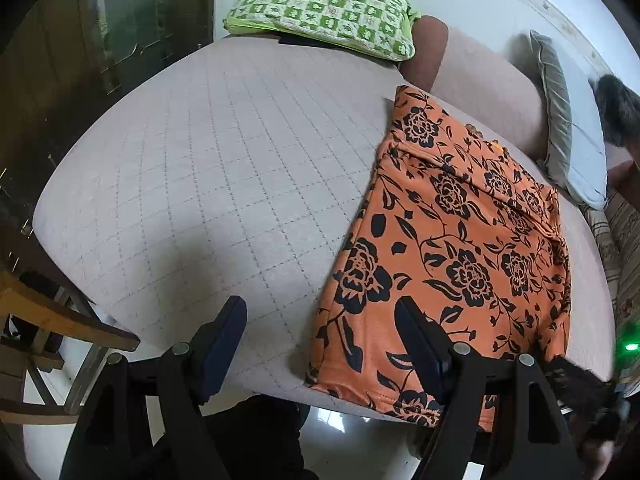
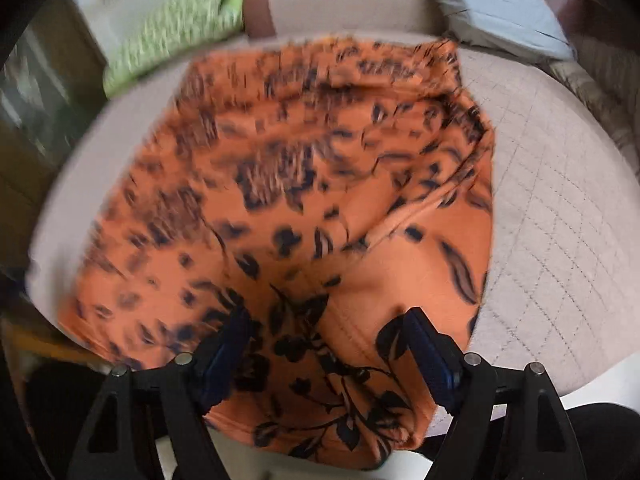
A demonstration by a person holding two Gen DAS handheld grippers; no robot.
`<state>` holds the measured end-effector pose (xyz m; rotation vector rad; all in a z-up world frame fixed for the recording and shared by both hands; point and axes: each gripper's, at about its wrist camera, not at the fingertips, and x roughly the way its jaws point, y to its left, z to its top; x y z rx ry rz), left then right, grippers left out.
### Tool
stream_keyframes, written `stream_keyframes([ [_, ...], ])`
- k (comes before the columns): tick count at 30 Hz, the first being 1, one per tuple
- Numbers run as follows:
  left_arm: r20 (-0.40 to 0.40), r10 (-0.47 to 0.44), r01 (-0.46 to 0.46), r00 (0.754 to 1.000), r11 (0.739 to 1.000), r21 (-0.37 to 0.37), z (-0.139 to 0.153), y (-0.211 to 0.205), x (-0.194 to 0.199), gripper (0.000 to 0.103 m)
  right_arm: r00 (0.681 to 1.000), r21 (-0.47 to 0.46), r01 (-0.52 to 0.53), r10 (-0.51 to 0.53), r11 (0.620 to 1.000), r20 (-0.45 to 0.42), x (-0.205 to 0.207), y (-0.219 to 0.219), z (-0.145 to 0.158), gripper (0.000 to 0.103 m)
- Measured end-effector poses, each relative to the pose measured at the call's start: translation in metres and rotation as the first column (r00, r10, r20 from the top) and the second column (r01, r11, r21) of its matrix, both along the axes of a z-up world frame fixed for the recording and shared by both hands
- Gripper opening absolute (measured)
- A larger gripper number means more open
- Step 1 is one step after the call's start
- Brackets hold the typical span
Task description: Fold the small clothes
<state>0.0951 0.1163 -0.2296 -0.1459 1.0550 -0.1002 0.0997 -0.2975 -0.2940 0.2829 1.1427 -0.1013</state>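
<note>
Left gripper: the left gripper (image 1: 320,344) hangs at the bottom of its frame, black fingers spread wide, nothing between them; one finger sits over bare quilting, the other over the garment's near left edge.

Right gripper: the right gripper (image 2: 326,346) is low in its own blurred frame, fingers released and parted, cloth showing in the gap. Whether the pads touch the fabric, I cannot tell.

Garment: the orange cloth garment with black flower print (image 1: 444,248) lies flat on the right half of the left view, already doubled into a rough rectangle, its near hem drooping over the front edge of the bed.

Bed: the pale pink quilted mattress cover (image 1: 208,168) fills the middle of the frame, bare to the garment's left.

Far end: a green-and-white checked pillow (image 1: 332,12) at the upper centre, a grey pillow (image 1: 560,120) at the upper right.

Step in hand: looks like a pause between folds, both tools off the cloth.

Next move: likely pinching the overhanging near hem at both corners and carrying it up toward the far edge; the two grips need to be level or the fold goes crooked.
</note>
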Motion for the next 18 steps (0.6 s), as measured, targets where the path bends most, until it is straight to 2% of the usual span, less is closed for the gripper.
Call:
stream_keyframes([
  [1,-0.002,0.001,-0.001,1.0,1.0,-0.005,0.0,0.002,0.0,0.077,1.0,-0.011,0.0,-0.001,1.0,-0.02,0.0,0.0,-0.007,0.064],
  [2,-0.008,0.004,-0.004,1.0,1.0,-0.007,-0.001,0.004,0.0,0.077,0.999,-0.048,0.016,-0.018,0.999,-0.035,-0.002,-0.003,-0.012,0.046],
  [3,-0.013,0.008,-0.008,1.0,1.0,-0.009,-0.002,0.007,0.0,0.077,1.0,-0.06,0.015,-0.016,0.998,-0.02,-0.006,-0.008,-0.01,0.039],
  [4,-0.016,0.013,-0.013,1.0,1.0,-0.014,-0.003,0.009,0.001,0.077,1.0,-0.051,0.014,-0.015,0.999,-0.017,-0.009,-0.015,-0.006,0.018],
  [5,-0.019,0.019,-0.02,1.0,1.0,-0.02,-0.004,0.012,0.002,0.077,0.999,-0.04,0.025,-0.026,0.999,-0.025,-0.012,-0.026,-0.003,0.009],
  [8,-0.028,0.031,-0.032,0.999,0.999,-0.037,-0.006,0.016,0.005,0.077,0.99,0.002,0.136,-0.136,0.991,-0.038,-0.022,-0.078,0.003,0.009],
  [10,-0.039,0.025,-0.027,0.999,0.998,-0.054,-0.007,0.015,0.006,0.077,0.968,0.07,0.245,-0.241,0.967,-0.064,-0.034,-0.123,0.002,0.009],
  [11,-0.043,0.022,-0.025,0.999,0.998,-0.055,-0.007,0.014,0.006,0.077,0.955,0.132,0.295,-0.285,0.946,-0.084,-0.041,-0.144,0.0,0.009],
  [12,-0.048,0.02,-0.022,0.999,0.998,-0.053,-0.008,0.013,0.007,0.077,0.934,0.226,0.356,-0.339,0.907,-0.11,-0.053,-0.167,-0.004,0.009],
  [14,-0.06,0.019,-0.023,0.998,0.998,-0.051,-0.009,0.011,0.008,0.077,0.914,0.347,0.406,-0.382,0.846,-0.138,-0.068,-0.193,-0.011,0.009],
  [16,-0.082,0.018,-0.023,0.996,0.998,-0.055,-0.013,0.009,0.009,0.077,0.912,0.459,0.407,-0.377,0.79,-0.16,-0.08,-0.206,-0.018,0.012],
  [18,-0.115,0.022,-0.029,0.993,0.998,-0.06,-0.018,0.007,0.009,0.077,0.906,0.512,0.42,-0.377,0.749,-0.193,-0.087,-0.209,-0.024,0.013],
])
